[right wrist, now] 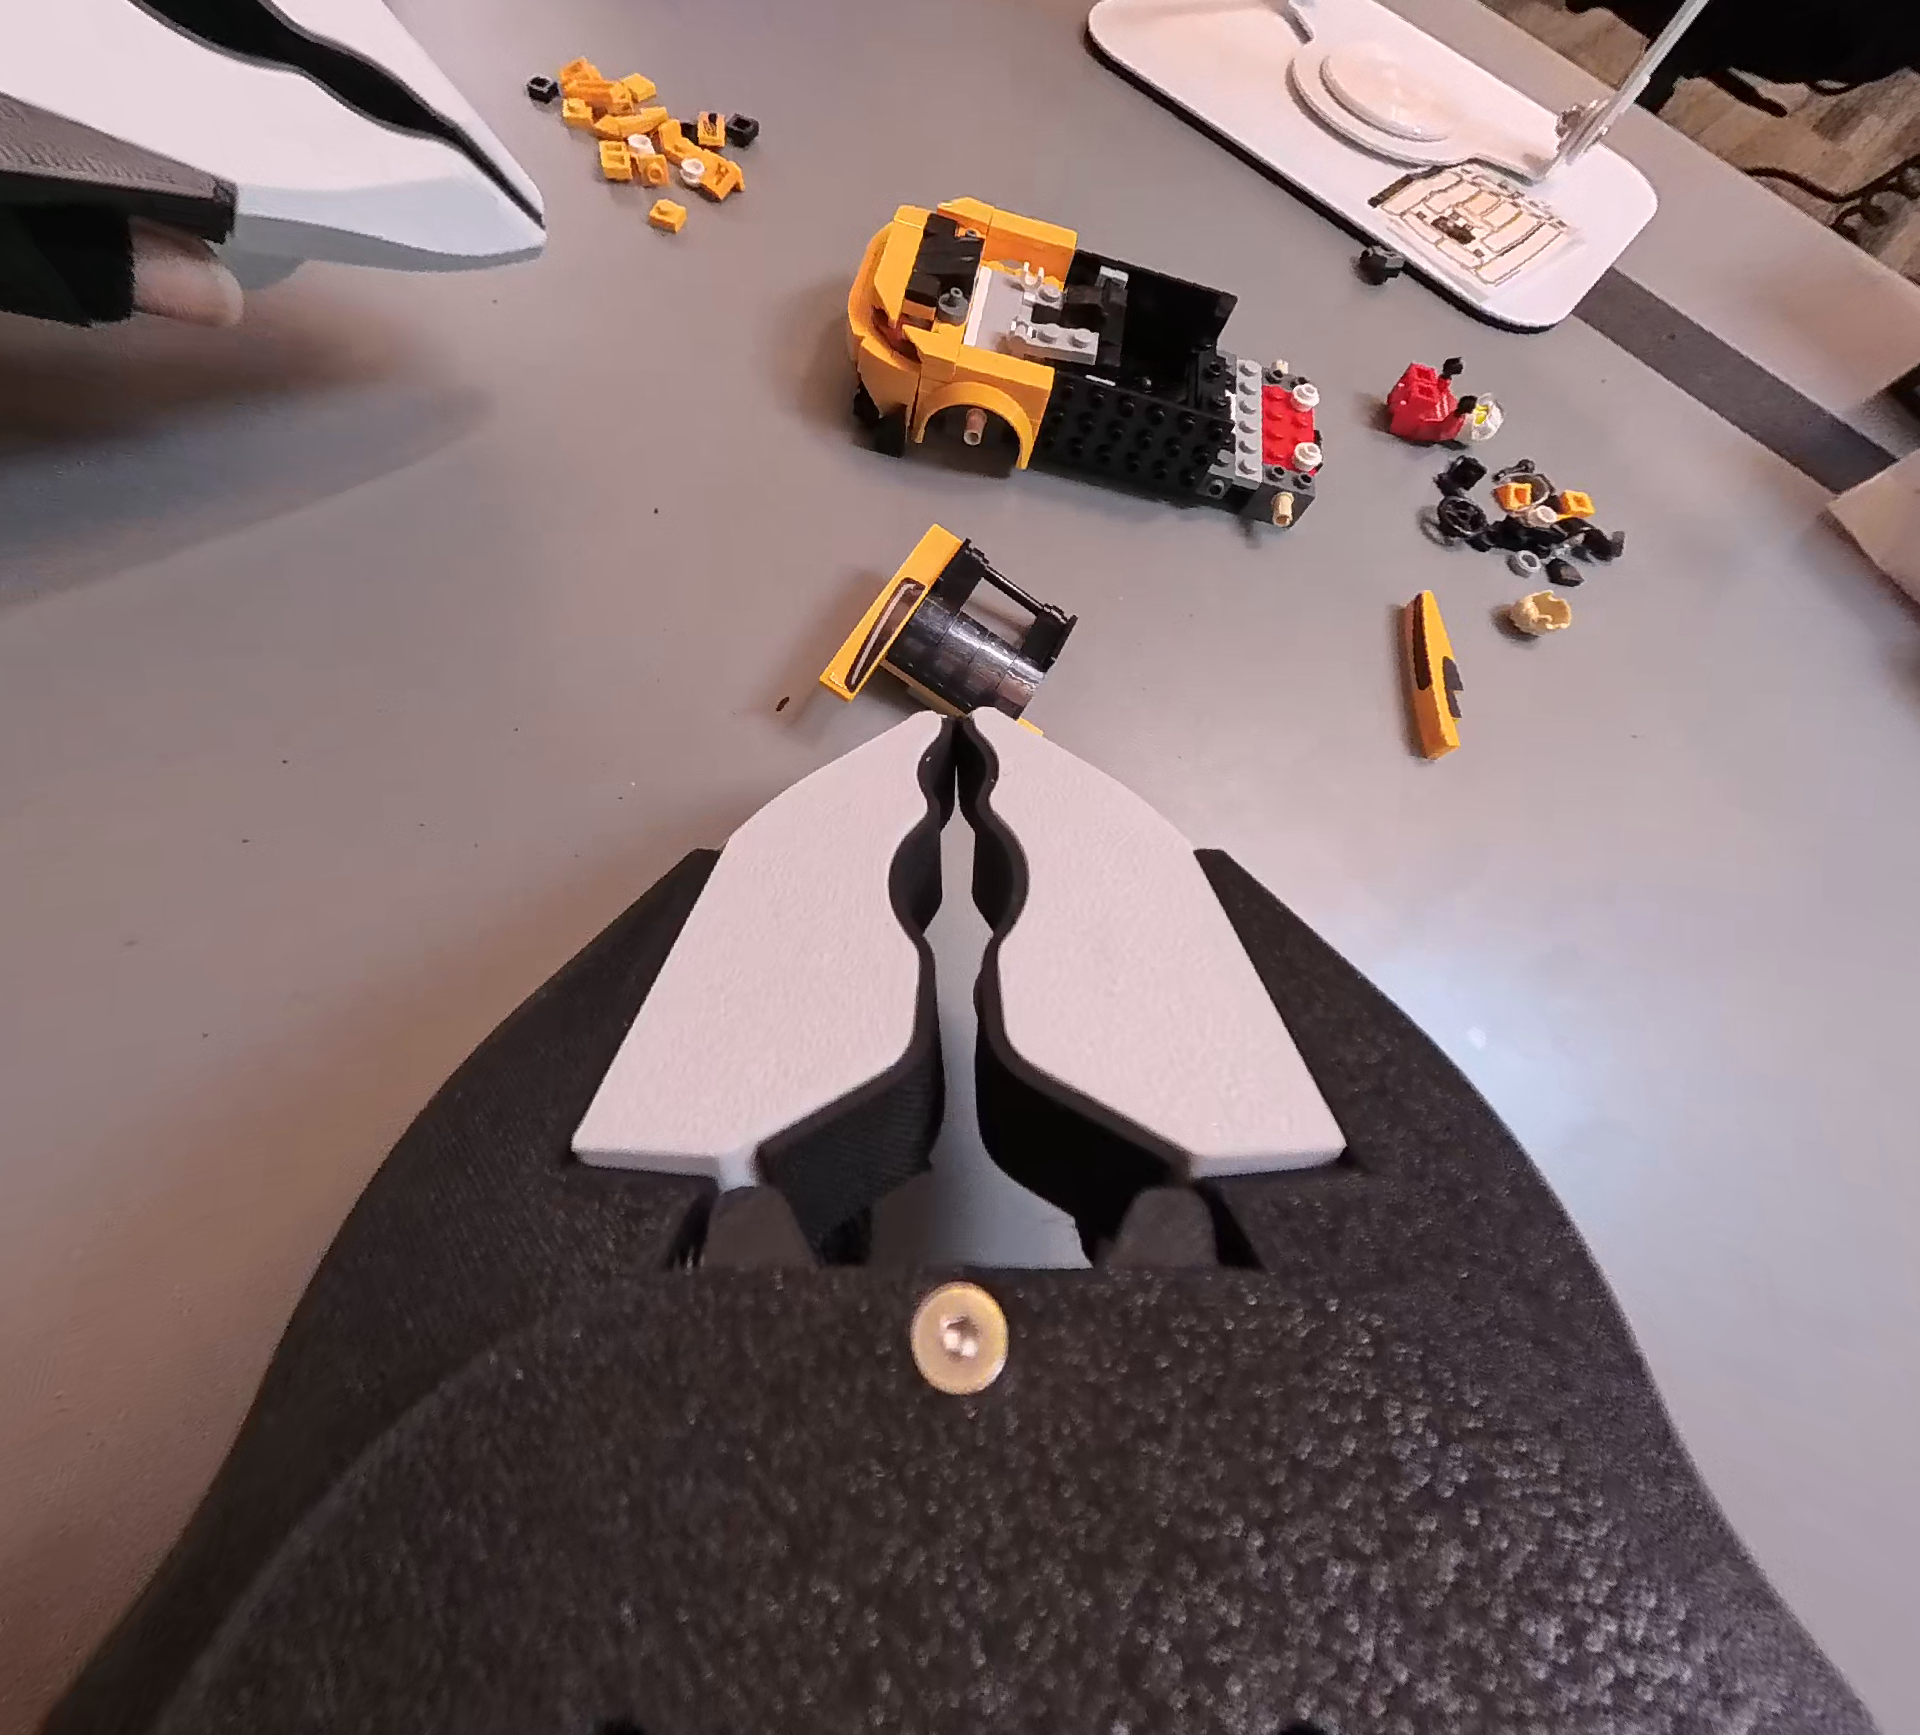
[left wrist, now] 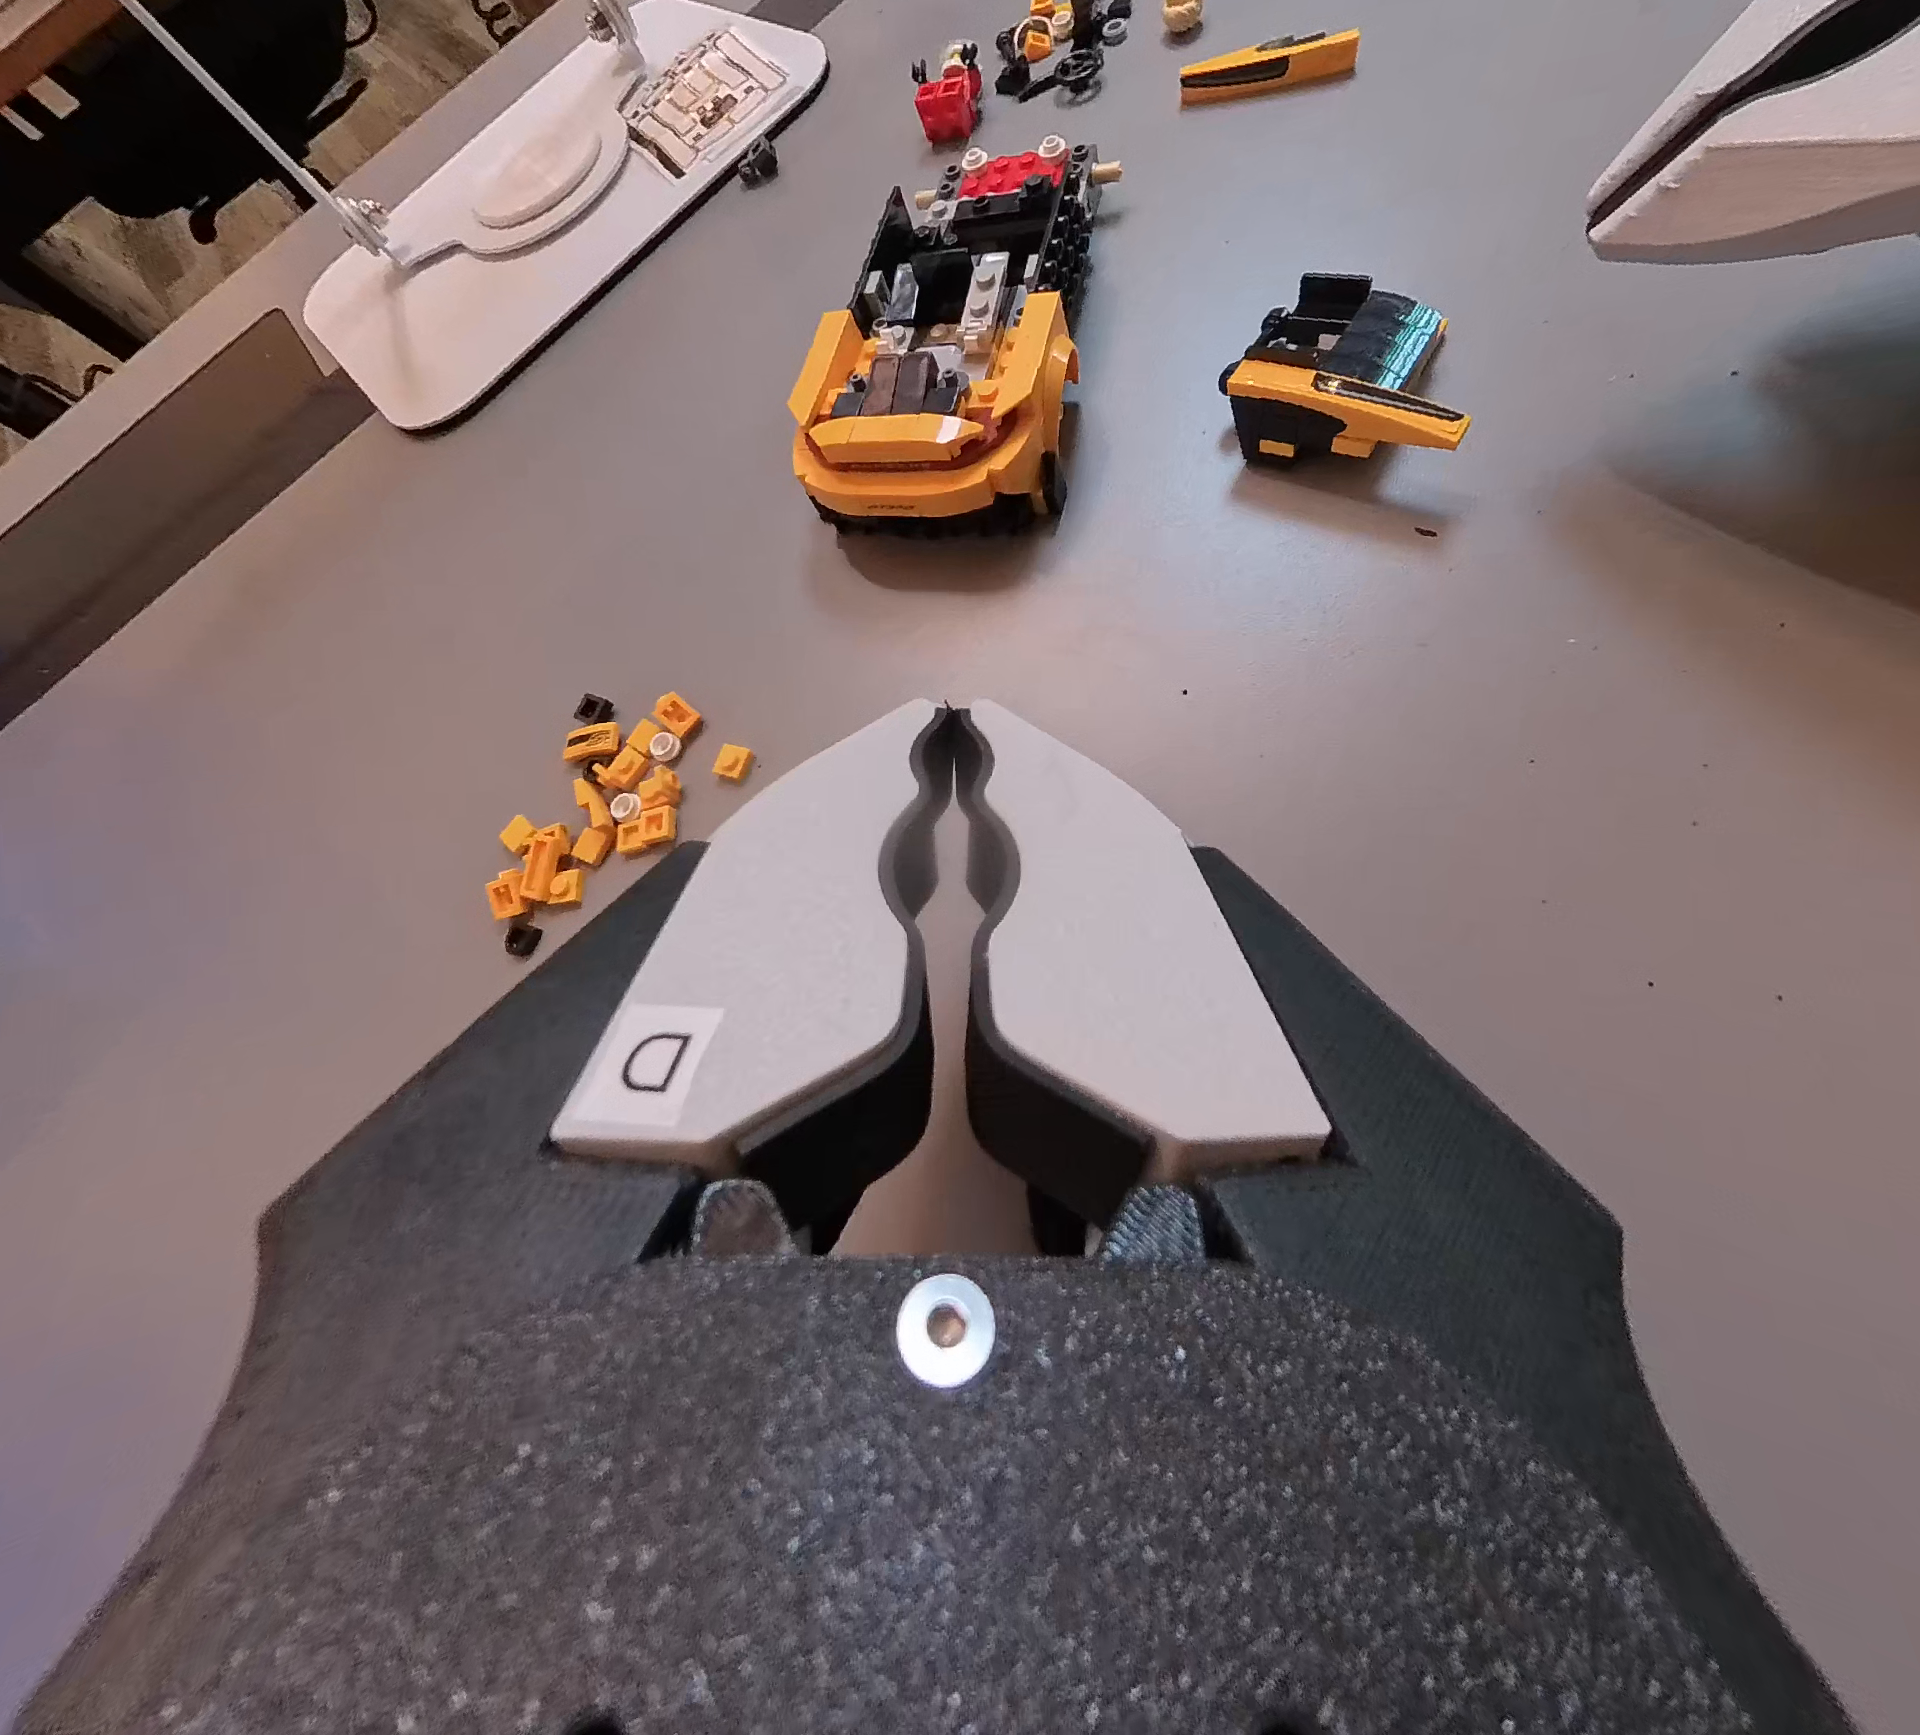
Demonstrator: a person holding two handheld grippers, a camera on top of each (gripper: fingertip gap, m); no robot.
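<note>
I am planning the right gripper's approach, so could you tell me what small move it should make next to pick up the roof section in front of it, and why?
Probably open the jaws first. The right gripper is shut with nothing between its fingers, its tips just short of the yellow and black roof section, which lies on the grey table. Shut fingers cannot straddle it.

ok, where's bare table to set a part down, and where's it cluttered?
Free: the grey table between the car chassis and the shut left gripper, also right of that gripper. Crowded: yellow brick pile at its left, small-parts cluster behind the car, roof section at the right gripper.
</note>
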